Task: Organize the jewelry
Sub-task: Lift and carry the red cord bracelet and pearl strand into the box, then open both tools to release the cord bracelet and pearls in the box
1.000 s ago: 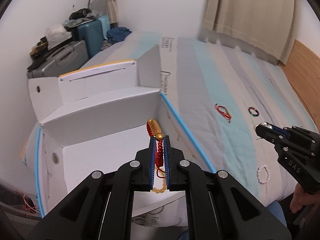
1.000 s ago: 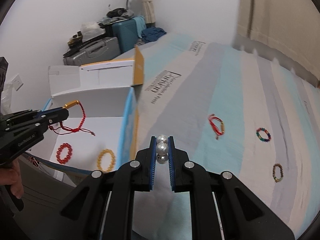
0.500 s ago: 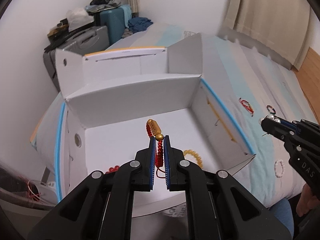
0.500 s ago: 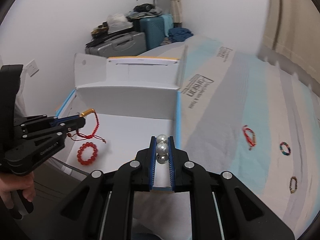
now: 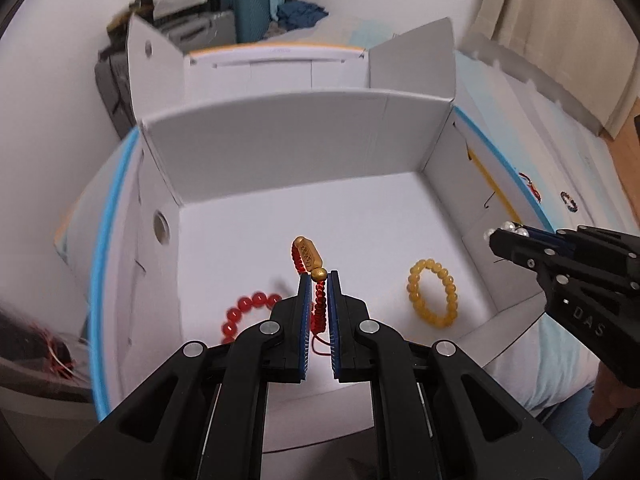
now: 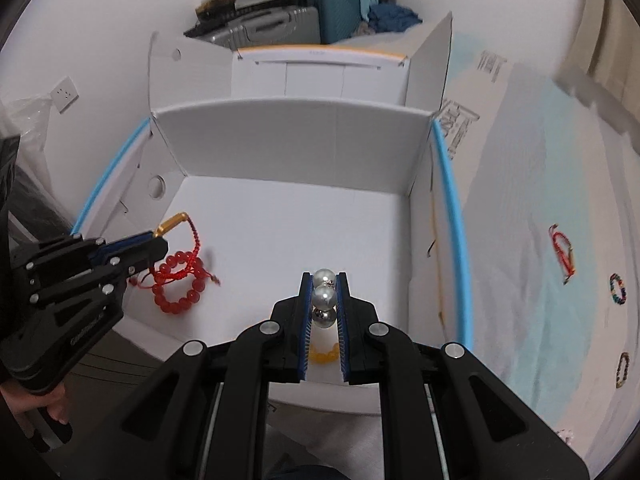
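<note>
Over the open white cardboard box (image 5: 280,148), the left hand-held gripper (image 5: 319,280) pinches a red braided cord bracelet with a gold tube charm (image 5: 308,254); the right hand-held gripper (image 6: 324,280) pinches a string of silver pearl beads (image 6: 323,296). A red bead bracelet (image 6: 180,284) and a yellow bead bracelet (image 5: 433,298) lie inside.

Both wrist cameras looked steeply down and forward, close above the open white box (image 5: 280,152), which filled mid-frame in each. The left view faced it from the box's left and caught the right gripper (image 5: 505,231) at right; the right view showed the left gripper (image 6: 154,243) at left.
</note>
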